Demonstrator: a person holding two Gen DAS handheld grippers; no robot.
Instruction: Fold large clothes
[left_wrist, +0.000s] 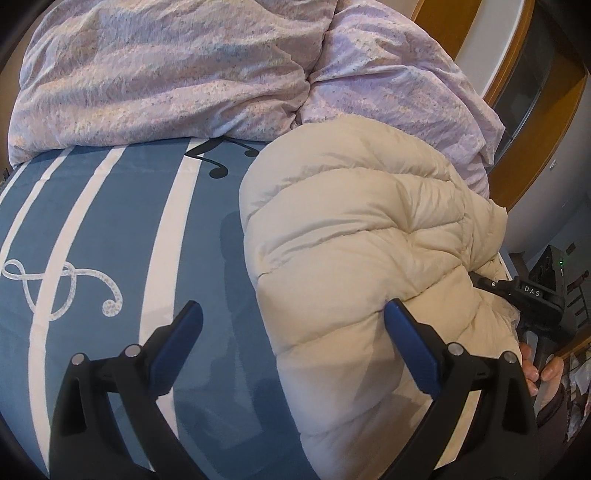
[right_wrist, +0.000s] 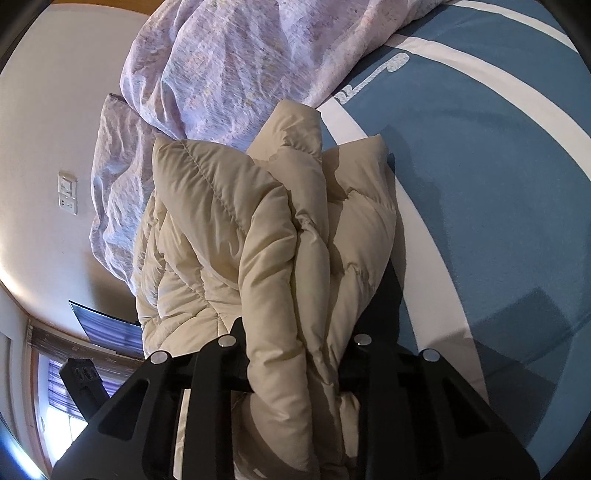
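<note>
**One cream jacket bunched on the bed, clamped by the right claw**

In the left wrist view, one blue sheet (left_wrist: 122, 229) with white stripes is seen at 9 o'clock. Three motifs are printed on it: a floral treble clef at 9 o'clock and two black notes near 12 o'clock. One lilac duvet (left_wrist: 166, 74) is heaped from 11 to 1 o'clock. One cream puffer jacket (left_wrist: 351, 240) is bunched from the centre toward 4 o'clock, lying on the sheet and touching the duvet's edge. The left claw (left_wrist: 293, 323) is seen at 6 o'clock with its two blue pads spread wide; nothing is gripped. The left pad (left_wrist: 177, 347) hangs over bare sheet, while the right pad touches the jacket's side. At 3 o'clock the right claw (left_wrist: 532, 295) is partly seen, and the letters "DAS" can be read on its body. One hand (left_wrist: 543, 373) is seen under it at 4 o'clock.

In the right wrist view, one wall switch plate (right_wrist: 67, 194) is seen at 9 o'clock; any marking on it is too small to read. One dark screen (right_wrist: 107, 325) sits at 8 o'clock. The duvet (right_wrist: 221, 55) is seen at 11 o'clock. The jacket (right_wrist: 266, 229) fills the centre down to 6 o'clock, and the sheet (right_wrist: 498, 184) runs from 1 to 4 o'clock. The right claw (right_wrist: 295, 373) is closed tight on a thick fold of the jacket, with its pads hidden in the fabric.
</note>
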